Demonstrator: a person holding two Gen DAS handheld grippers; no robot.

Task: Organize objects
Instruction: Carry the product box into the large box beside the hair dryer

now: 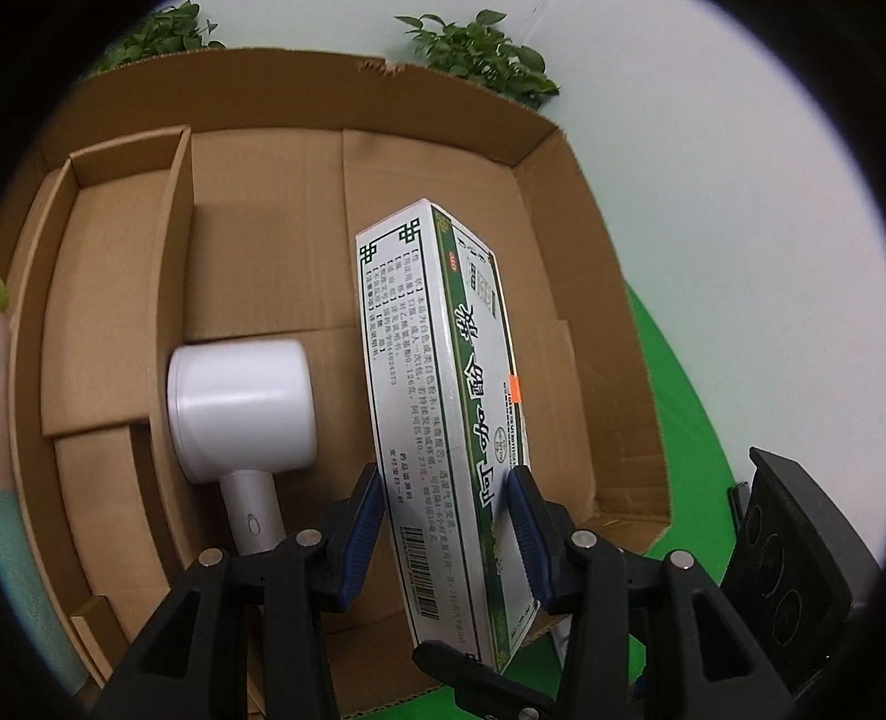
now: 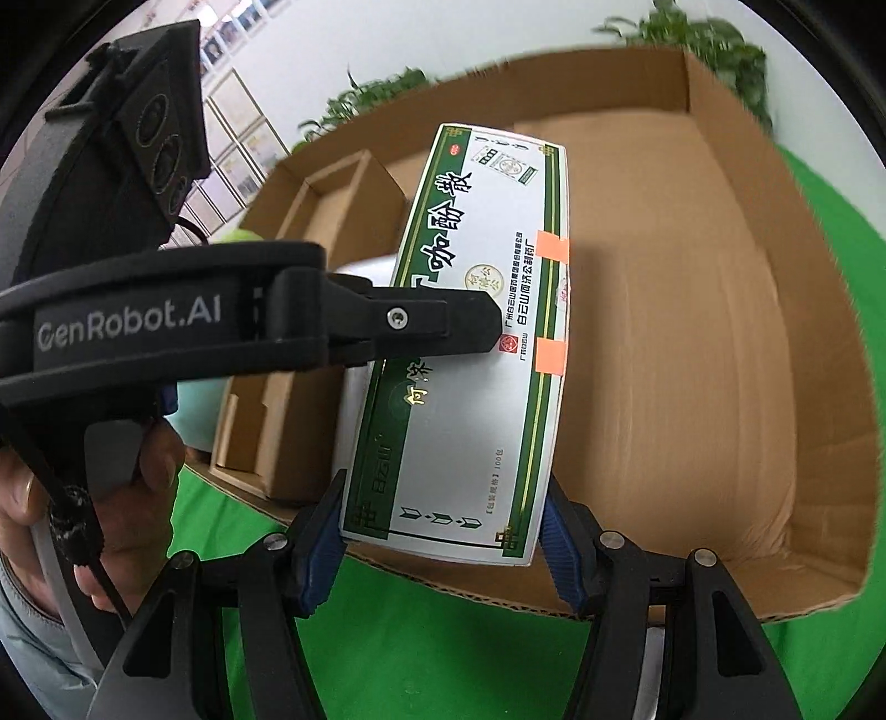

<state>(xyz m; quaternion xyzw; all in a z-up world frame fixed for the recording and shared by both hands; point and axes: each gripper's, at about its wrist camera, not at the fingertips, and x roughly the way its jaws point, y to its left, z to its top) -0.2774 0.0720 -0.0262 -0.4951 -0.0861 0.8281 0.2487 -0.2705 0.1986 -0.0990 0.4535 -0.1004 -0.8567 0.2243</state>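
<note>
Green cloth covers the bench [image 2: 421,653], with a pale wall and some leafy plants [image 1: 482,50] along the top of both views, and a big open cardboard box [image 1: 598,310] takes up most of the picture. So, progress check on the organizing job

Done so far, as far as I can see: a white hair dryer [image 1: 243,410] is already lying on the box floor, centre-left in the left wrist view, snug against the cardboard divider [image 1: 174,288] that walls off a narrow compartment on the left. That compartment looks bare from here

In hand right now: the green-and-white medicine carton [image 1: 443,421] is up on edge over the box, tilted, right of the hair dryer and not touching it. The left gripper [image 1: 446,531] has its jaws clenched on the carton's flat faces, blue pads pressed on both sides. In the right wrist view the right gripper [image 2: 443,537] sits with its blue pads tight at both edges of the carton's near end, so I'd call that one gripping too, though the contact on the right pad is a bit hard to read. I can't tell whether the carton's bottom edge is resting on the box floor

Left to do, my guess: set the carton down inside the box and let go. Whether more items are waiting outside the box, can't say, nothing else shows
</note>
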